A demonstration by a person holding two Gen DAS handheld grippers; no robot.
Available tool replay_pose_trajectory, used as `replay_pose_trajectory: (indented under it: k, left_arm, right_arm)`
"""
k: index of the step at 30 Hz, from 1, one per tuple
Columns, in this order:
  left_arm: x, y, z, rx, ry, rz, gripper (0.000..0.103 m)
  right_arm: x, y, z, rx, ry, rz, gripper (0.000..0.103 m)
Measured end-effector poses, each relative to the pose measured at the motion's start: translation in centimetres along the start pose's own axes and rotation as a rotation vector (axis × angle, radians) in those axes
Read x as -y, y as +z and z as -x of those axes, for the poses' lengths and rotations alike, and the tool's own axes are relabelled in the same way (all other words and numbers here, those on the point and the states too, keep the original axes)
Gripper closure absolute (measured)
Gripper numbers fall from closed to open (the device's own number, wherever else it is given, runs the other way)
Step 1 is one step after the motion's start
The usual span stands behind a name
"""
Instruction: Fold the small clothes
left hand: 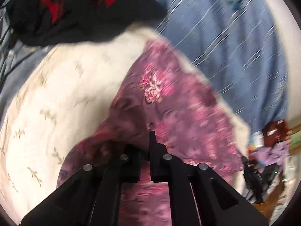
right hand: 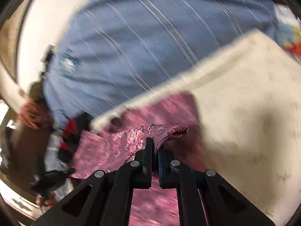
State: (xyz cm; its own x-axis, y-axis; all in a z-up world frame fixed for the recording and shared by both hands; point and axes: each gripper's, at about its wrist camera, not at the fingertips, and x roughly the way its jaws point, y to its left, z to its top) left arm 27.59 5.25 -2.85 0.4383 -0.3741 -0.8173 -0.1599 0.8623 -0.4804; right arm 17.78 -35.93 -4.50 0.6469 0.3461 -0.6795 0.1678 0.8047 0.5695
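Over the cream leaf-print pad [left hand: 47, 101], both grippers pinch the purple-pink floral satin garment [left hand: 169, 113]: left gripper [left hand: 144, 146] and right gripper [right hand: 155, 146] jaws closed on its near edge, cloth spreading far.

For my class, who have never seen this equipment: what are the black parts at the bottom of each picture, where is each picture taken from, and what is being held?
A person holds two hand grippers, each with a camera looking along its jaws. One picture is from the left gripper, one from the right gripper. Both are shut on a pink flowered cloth over a cream sheet on a blue striped bedcover. A black and red garment lies nearby. Everything is blurred.
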Motion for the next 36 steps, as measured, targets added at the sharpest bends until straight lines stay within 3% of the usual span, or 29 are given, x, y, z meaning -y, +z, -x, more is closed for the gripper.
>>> replay_pose_trajectory:
  k: [3,6,7,8,9,10,11,13,15,17,19,20,22,25,27,28,31,33,34,35,36]
  left_arm:
    - [-1.4,-1.0,0.0,-0.043,-0.040,0.046,0.098]
    - [-0.6,-2.0,3.1,-0.017,-0.085,-0.040,0.094]
    - [0.0,-1.9,4.3,0.007,-0.089,-0.084,0.089]
    - [0.4,-1.6,5.0,0.024,-0.084,-0.111,0.077]
    - [1.0,-0.8,5.6,0.048,-0.068,-0.142,0.068]
    - [1.4,0.0,5.9,0.071,-0.045,-0.166,0.047]
    - [2.1,1.4,5.8,0.110,-0.007,-0.195,0.039]
    - [2.9,4.1,4.5,0.138,0.069,-0.242,0.038]
    - [3.0,7.1,1.7,0.074,0.093,-0.268,0.038]
    - [3.0,9.2,-1.9,-0.040,0.080,-0.272,0.038]
    - [3.1,9.8,-4.4,-0.125,0.024,-0.251,0.040]
    - [3.3,9.9,-5.1,-0.144,0.006,-0.247,0.059]
    - [3.6,10.1,-5.2,-0.135,0.012,-0.252,0.093]
    - [3.3,10.6,-3.0,-0.045,-0.025,-0.203,0.096]
    - [2.8,10.4,-2.1,-0.002,0.007,-0.212,0.096]
    - [2.5,10.4,-2.6,0.003,0.045,-0.224,0.096]
    - [1.8,10.1,-4.4,-0.030,0.144,-0.236,0.095]
    - [1.4,9.8,-4.5,-0.031,0.150,-0.250,0.091]
    - [1.2,9.8,-3.9,-0.023,0.143,-0.243,0.090]
    - [1.0,9.7,-2.5,0.000,0.126,-0.228,0.090]
    - [0.9,9.6,-1.5,0.024,0.115,-0.221,0.090]
  right_arm:
    - [2.3,-1.8,-1.0,-0.030,-0.013,-0.064,0.098]
    - [2.7,-2.2,-0.1,-0.010,0.040,-0.086,0.090]
    - [2.6,-2.1,0.1,-0.009,0.060,-0.081,0.083]
    - [2.6,-1.9,0.4,-0.001,0.073,-0.082,0.069]
    - [2.5,-1.6,0.2,0.007,0.081,-0.087,0.063]
    - [2.4,-1.4,0.1,0.009,0.094,-0.091,0.057]
    - [2.2,-1.2,-0.2,0.011,0.095,-0.092,0.058]
    - [1.7,-0.8,-1.0,0.003,0.082,-0.079,0.058]
    - [1.3,-0.8,-2.0,-0.007,0.062,-0.059,0.057]
    - [0.9,-0.9,-2.6,-0.015,0.038,-0.029,0.059]
    - [0.2,-0.8,-2.9,-0.016,0.018,0.018,0.069]
    - [-0.2,-0.7,-3.2,-0.018,-0.005,0.052,0.085]
    - [-1.5,-0.2,-3.7,-0.031,-0.058,0.134,0.096]
    - [-3.5,1.6,-2.2,0.041,-0.004,0.179,0.098]
    - [-4.1,3.1,-0.3,0.141,0.039,0.175,0.098]
    - [-4.0,3.6,-0.3,0.151,0.031,0.173,0.098]
    - [-2.3,3.8,-3.8,0.054,-0.071,0.155,0.098]
    - [-0.8,2.6,-6.6,-0.052,-0.176,0.157,0.096]
    - [-0.5,2.1,-6.7,-0.051,-0.184,0.152,0.097]
    - [-0.4,2.0,-6.0,-0.023,-0.176,0.143,0.088]
    - [-0.5,1.9,-4.8,0.000,-0.184,0.124,0.087]
